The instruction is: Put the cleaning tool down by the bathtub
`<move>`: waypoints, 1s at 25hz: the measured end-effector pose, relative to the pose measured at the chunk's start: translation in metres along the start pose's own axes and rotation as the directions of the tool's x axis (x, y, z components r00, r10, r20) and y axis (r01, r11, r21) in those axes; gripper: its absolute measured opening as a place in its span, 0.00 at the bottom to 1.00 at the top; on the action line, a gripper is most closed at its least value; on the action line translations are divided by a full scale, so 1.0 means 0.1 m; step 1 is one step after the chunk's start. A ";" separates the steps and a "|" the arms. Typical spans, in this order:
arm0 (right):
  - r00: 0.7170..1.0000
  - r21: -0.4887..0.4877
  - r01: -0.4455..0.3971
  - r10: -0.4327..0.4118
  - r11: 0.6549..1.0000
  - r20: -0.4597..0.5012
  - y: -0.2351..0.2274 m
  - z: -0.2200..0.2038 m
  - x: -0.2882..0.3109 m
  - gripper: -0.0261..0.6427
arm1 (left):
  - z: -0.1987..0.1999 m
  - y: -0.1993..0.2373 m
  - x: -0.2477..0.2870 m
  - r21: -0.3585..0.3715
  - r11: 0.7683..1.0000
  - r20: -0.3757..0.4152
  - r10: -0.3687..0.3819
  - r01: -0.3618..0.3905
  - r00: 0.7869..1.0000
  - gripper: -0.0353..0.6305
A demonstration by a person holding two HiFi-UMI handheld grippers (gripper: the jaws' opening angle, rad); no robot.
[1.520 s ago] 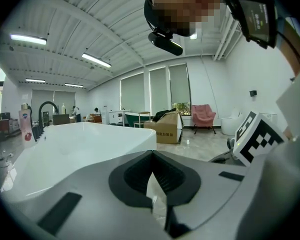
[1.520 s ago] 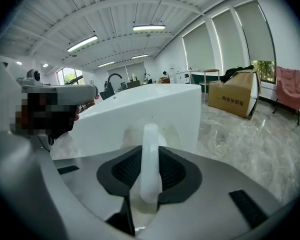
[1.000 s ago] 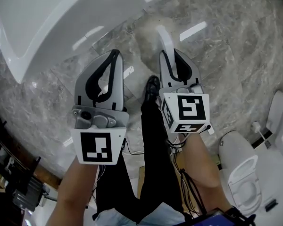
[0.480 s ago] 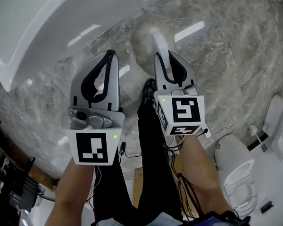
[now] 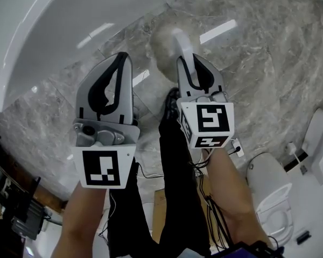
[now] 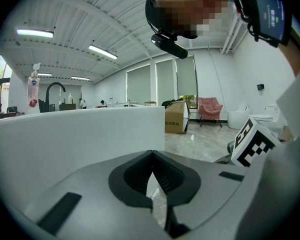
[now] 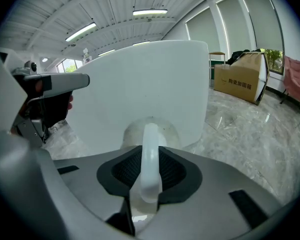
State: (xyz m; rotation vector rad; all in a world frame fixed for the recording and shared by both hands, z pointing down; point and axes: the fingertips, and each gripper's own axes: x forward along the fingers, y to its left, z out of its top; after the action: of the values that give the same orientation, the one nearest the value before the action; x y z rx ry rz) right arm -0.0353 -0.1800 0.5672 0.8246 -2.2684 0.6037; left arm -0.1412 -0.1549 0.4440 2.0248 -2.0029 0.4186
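Note:
The cleaning tool has a white curved handle and a round pale head. My right gripper is shut on the handle, and the head hangs over the marble floor just short of the bathtub. The white bathtub fills the upper left of the head view. My left gripper is beside the right one, shut, with its pads meeting at the tips and nothing between them.
A person's black-trousered leg and shoe stand between the grippers. A white toilet is at the lower right. A cardboard box and a pink chair stand farther off on the marble floor.
Both grippers have shifted slightly forward together, the tool still held. The bathtub's rim has slid toward the upper left of the head view.

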 end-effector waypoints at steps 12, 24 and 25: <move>1.000 -0.006 -0.005 0.005 1.000 -0.014 -0.12 -0.19 0.33 0.19 | -0.32 -0.04 0.17 -0.004 1.000 -0.026 -0.012 0.012 1.000 0.08; 1.000 -0.010 -0.008 0.007 1.000 -0.016 -0.19 -0.41 0.60 0.19 | -0.62 -0.02 0.26 0.014 1.000 -0.052 -0.007 0.008 0.999 0.08; 1.000 -0.011 -0.008 0.008 1.000 -0.017 -0.19 -0.44 0.62 0.19 | -0.64 -0.01 0.27 0.015 1.000 -0.052 -0.006 0.006 0.999 0.08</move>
State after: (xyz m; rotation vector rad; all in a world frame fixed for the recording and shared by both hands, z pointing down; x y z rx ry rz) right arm -0.0410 -0.1919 0.6443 0.8022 -2.2590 0.5987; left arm -0.1409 -0.1548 0.5136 2.0070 -1.9684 0.4816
